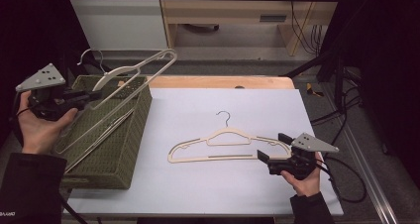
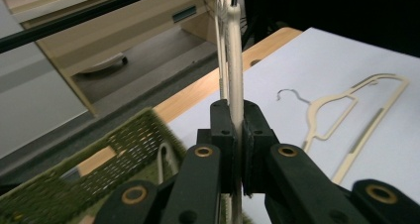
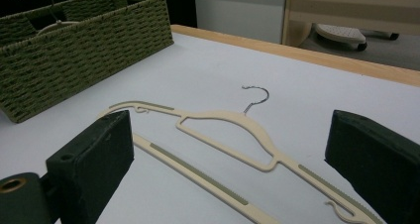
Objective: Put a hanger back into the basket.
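From the high view we see the left tongs (image 1: pixel 91 97) clamped on a cream hanger (image 1: pixel 136 75) lifted at a tilt above the green wicker basket (image 1: pixel 131 140), where another hanger (image 1: pixel 101 135) lies. Right of the basket, a second cream hanger (image 1: pixel 225 144) lies flat on the white surface (image 1: pixel 208 184), the right tongs (image 1: pixel 270 147) at its far end.

In the left gripper view we find the jaws pinching the lifted hanger (image 2: pixel 234 60) edge-on.

The right gripper view shows us the right tongs (image 3: pixel 228 149) spread wide around the flat hanger (image 3: pixel 223 135), not touching it, the basket (image 3: pixel 84 50) beyond.
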